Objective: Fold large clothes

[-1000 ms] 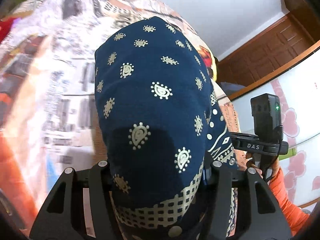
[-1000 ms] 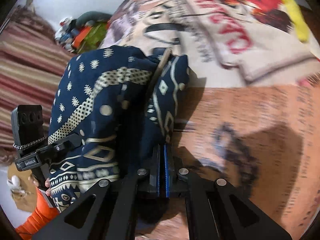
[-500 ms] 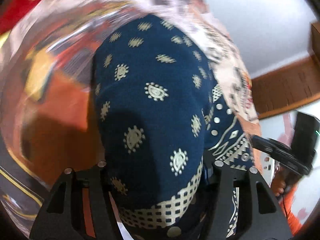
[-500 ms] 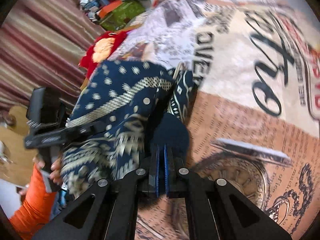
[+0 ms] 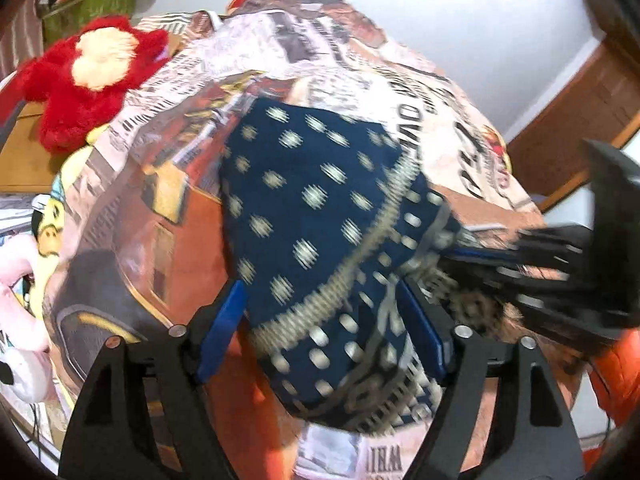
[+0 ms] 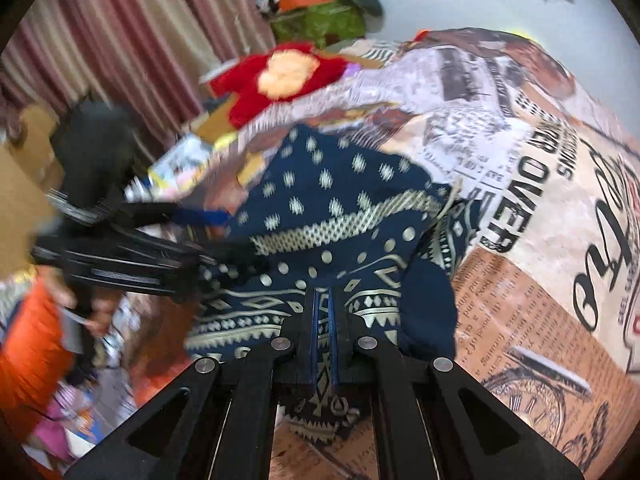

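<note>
A navy garment with a cream pattern (image 5: pixel 320 216) lies folded in a bundle on the printed bedspread (image 5: pixel 168 168). My left gripper (image 5: pixel 320 312) stands open, its blue pads on either side of the bundle's near edge. In the right wrist view the garment (image 6: pixel 340 216) fills the middle, and my right gripper (image 6: pixel 322 300) is shut on its patterned near edge. The left gripper (image 6: pixel 188 236) shows blurred there at the garment's left side. The right gripper (image 5: pixel 472 252) shows blurred in the left wrist view at the garment's right edge.
A red plush toy (image 5: pixel 84 76) lies at the bed's far left corner, with a green box of things (image 5: pixel 88 4) behind it. Striped curtains (image 6: pixel 120 40) hang at the left. A wooden door (image 5: pixel 580 112) is at the right. Pink and white soft toys (image 5: pixel 20 312) lie by the bed's left side.
Both grippers carried the garment down onto the bedspread. My left gripper has opened and released the cloth it held. The right gripper stays shut on it.
</note>
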Available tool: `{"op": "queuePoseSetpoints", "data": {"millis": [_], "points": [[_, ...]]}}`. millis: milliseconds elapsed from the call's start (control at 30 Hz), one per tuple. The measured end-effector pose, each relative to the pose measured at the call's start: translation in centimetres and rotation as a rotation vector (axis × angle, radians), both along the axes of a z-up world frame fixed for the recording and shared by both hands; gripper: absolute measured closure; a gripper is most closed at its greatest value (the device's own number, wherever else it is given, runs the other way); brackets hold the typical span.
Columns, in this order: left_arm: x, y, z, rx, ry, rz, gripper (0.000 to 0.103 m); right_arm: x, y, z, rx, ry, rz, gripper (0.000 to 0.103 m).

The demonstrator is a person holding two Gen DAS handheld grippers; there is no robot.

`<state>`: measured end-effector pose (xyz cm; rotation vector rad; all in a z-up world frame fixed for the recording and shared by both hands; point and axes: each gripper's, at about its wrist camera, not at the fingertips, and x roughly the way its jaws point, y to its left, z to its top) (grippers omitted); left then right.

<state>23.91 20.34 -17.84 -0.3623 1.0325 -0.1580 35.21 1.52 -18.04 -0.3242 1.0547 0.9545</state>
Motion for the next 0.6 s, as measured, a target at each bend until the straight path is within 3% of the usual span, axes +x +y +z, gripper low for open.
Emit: {"op": "queuePoseSetpoints", "data": {"millis": [67, 133, 233, 300, 400, 600], "points": [[-0.1, -0.9, -1.4, 0.014, 0.024, -0.032, 0.020, -0.2, 0.6, -2.0, -0.085, -0.041, 0.013, 0.102], [-0.5, -2.3, -3.2, 0.096, 0.056, -0.052, 0.013, 0.3, 0.2, -4.0, -0.152, -0.064, 0.013, 0.102], [-1.6, -3.0, -6.0, 0.115, 0.079, -0.028, 0.003, 0.5, -1.1, -5.2, -0.130, -0.054, 0.028, 0.102], [-2.3, -1.9, -7.2, 0.069, 0.086, 0.003, 0.001, 0.7, -1.8, -5.4, -0.120, -0.027, 0.046, 0.102], [-3.1, -1.0, -7.6, 0.010, 0.101, 0.042, 0.001, 0.8, -2.8, -5.6, -0.100, 0.008, 0.069, 0.102], [-5.7, -2.7, -5.6, 0.152, 0.068, 0.022, 0.002, -0.2, -5.4, -4.4, -0.079, 0.027, 0.033, 0.102]]}}
